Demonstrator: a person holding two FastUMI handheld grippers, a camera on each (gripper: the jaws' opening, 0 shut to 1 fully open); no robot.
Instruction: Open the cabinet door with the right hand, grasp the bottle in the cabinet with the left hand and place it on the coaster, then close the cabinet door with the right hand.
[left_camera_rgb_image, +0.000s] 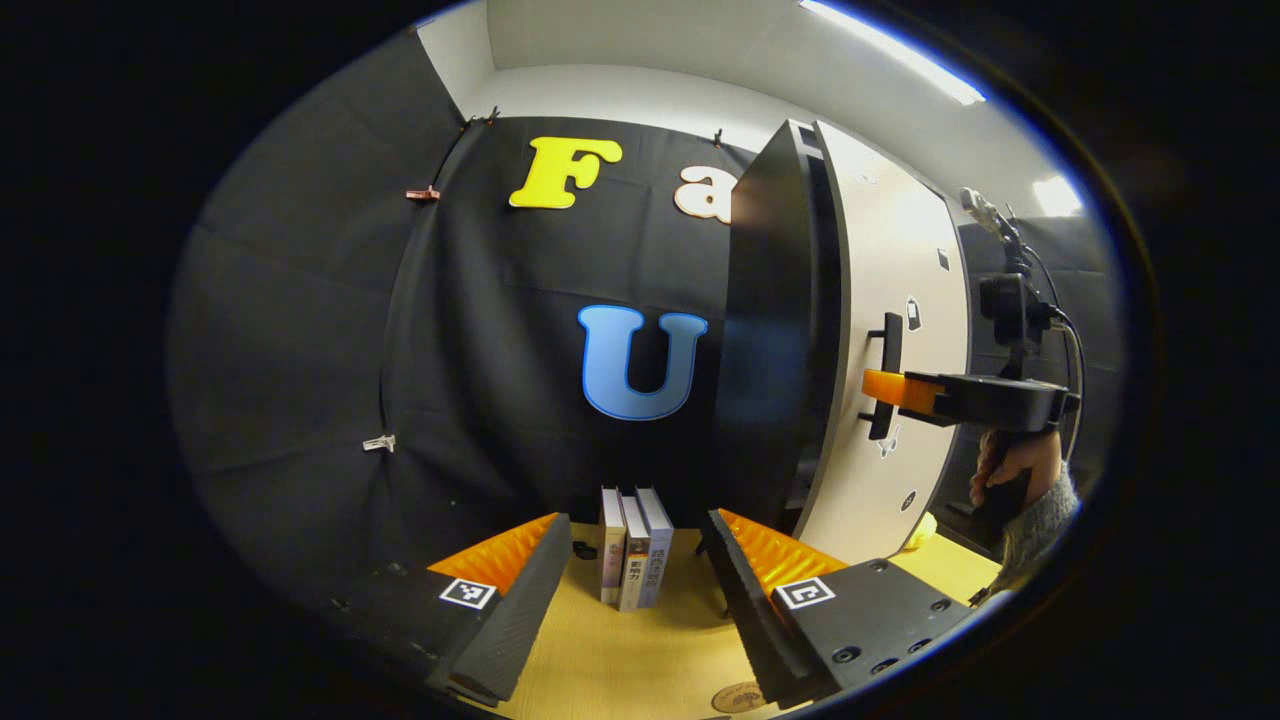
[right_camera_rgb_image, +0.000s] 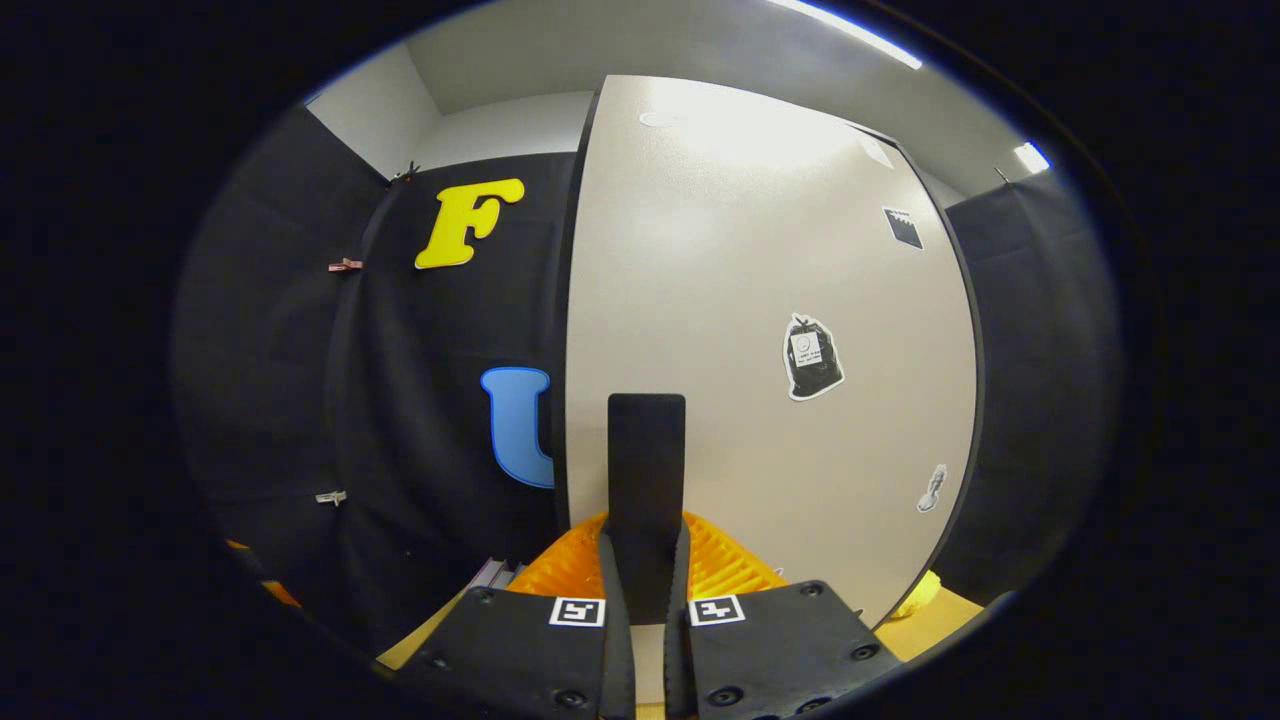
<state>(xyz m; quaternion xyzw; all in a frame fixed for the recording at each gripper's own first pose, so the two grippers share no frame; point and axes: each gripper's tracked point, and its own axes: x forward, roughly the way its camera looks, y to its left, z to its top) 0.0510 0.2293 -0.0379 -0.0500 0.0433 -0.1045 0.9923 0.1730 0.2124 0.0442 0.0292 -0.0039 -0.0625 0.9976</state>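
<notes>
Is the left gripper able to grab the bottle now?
Probably not yet. The cabinet door looks closed, with the right gripper clamped on its handle, while the left gripper waits open.

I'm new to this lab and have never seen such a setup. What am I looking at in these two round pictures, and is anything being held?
There is no robot arm: a person holds a two-finger gripper in each hand, and a camera rides on each, looking forward along its fingers.

In the left gripper view, the left gripper is open over a wooden table with three upright books. Farther right, a hand holds the right gripper against the cabinet door.

In the right gripper view, the right gripper is shut on the door's black handle. The door looks closed, or nearly so; the bottle should be behind it.
</notes>
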